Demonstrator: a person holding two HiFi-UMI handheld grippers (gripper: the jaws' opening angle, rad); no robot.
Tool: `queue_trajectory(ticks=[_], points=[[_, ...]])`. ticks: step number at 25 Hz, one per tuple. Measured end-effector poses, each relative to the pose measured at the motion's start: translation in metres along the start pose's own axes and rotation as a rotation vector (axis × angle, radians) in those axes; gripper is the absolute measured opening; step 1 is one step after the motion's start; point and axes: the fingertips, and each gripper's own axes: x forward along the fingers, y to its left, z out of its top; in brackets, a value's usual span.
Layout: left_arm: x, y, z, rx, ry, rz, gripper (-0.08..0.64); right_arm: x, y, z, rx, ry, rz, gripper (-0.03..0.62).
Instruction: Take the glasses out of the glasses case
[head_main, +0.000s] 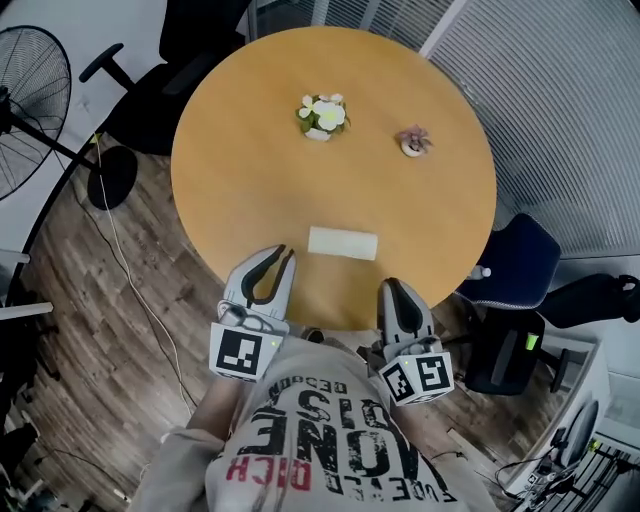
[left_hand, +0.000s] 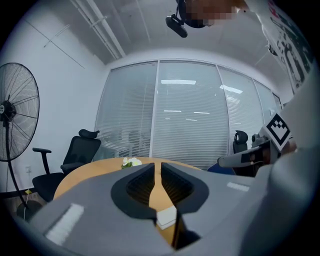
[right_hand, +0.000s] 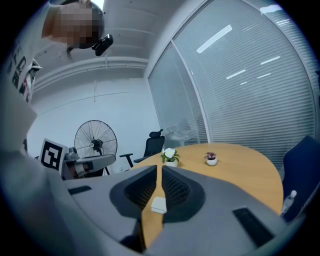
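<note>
Task item: the glasses case (head_main: 343, 243) is a flat white oblong with squared corners and a matte skin, shut as far as shows. It lies on the table (head_main: 250, 160) close to its near edge.
Table: round, with a smooth orange-tan wood-look top.
Tool on the left: the left gripper (head_main: 284, 256) has grey curved jaws with ribbed dark inner pads. A narrow slit stands between the tips, with nothing in it. The tips reach just over the table's near edge and stay apart from the case.
Tool on the right: the right gripper (head_main: 392, 286) has the same build, its jaws pressed together and empty, at the table's near edge.
Head view alone: the whole tabletop from above, both marker cubes, a printed shirt (head_main: 320, 430) and the plank floor (head_main: 110, 300) round the table.
Left gripper view alone: slatted blinds (left_hand: 185, 115) behind glass beyond the table's far side, and the right gripper seen side-on.
Right gripper view alone: the left gripper side-on, with the fan (head_main: 30, 95) upright behind it.
Table's far half: a white pot of pale flowers (head_main: 322, 115) and a smaller white pot with a purplish plant (head_main: 413, 142), apart from each other.
Beside the table: a black office chair (head_main: 150, 90) and the wire-caged fan on its left side, and a blue chair (head_main: 515, 262) on its right side.
</note>
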Motion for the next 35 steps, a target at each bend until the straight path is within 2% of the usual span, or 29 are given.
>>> queue_trajectory(ticks=[5,11,23,35], points=[[0.012,0.010,-0.004,-0.012,0.008,-0.039,0.049,0.010,-0.001,-0.003,0.009,0.003,-0.035,0.031],[0.014,0.012,-0.007,-0.021,0.017,-0.051,0.049,0.019,-0.003,-0.001,0.001,0.007,-0.043,0.031],[0.017,0.009,-0.007,-0.031,0.029,0.001,0.048,0.031,-0.013,0.007,-0.008,0.015,0.014,0.031],[0.028,-0.009,-0.010,-0.014,0.044,0.019,0.048,0.024,-0.039,0.005,-0.006,0.024,0.028,0.031]])
